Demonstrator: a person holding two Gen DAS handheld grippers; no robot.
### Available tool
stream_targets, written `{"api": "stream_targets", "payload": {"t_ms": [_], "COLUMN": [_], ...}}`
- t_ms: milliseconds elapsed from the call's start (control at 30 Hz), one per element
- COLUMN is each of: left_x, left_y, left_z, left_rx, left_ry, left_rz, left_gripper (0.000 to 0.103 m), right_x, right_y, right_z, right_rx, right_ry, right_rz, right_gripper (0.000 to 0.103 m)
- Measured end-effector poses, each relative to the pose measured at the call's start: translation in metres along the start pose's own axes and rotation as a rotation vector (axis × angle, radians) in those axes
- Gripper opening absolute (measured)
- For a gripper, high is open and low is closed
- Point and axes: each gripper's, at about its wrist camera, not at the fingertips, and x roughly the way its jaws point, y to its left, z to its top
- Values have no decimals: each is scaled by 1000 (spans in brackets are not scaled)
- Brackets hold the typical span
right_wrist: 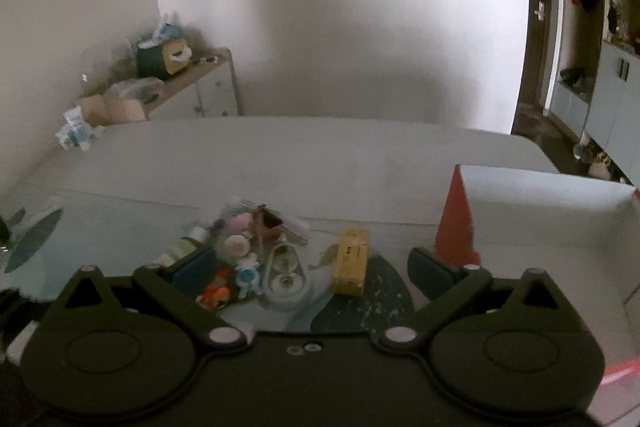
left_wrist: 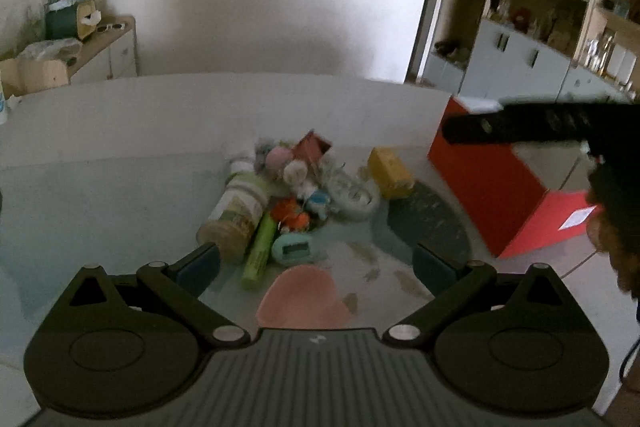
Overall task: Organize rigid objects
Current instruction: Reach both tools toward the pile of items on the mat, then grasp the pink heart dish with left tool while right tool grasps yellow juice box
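Cluttered small objects (left_wrist: 292, 203) lie heaped beside a yellow block (left_wrist: 390, 167) while the left gripper (left_wrist: 316, 265) and right gripper (right_wrist: 310, 269) hover wide open, empty.

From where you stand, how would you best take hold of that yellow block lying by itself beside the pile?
I'd grip the yellow block across its two long sides near the middle, coming down from above with the right hand-held gripper, whose fingers are open. It lies flat, apart from the pile, so both long sides look free; its ends seem a wider span.
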Motion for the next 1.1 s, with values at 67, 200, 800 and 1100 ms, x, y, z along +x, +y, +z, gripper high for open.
{"api": "stream_targets", "payload": {"t_ms": [67, 200, 800, 1100], "left_x": [10, 31, 69, 72], "left_y": [1, -1, -9, -10], "left_z": [-3, -10, -31, -33], "left_rx": [-5, 5, 29, 8], "left_ry": [24, 67, 130, 145], "left_rz": [0, 30, 63, 89], "left_gripper": [103, 103, 101, 86], "right_x": [18, 53, 118, 124], "right_y": [-4, -13, -34, -33], "right_z": [4, 9, 5, 1], "right_rx": [10, 29, 41, 29], "right_ry": [18, 81, 221, 245], "right_rz": [-7, -25, -107, -79], "right_gripper": [100, 93, 60, 39]}}
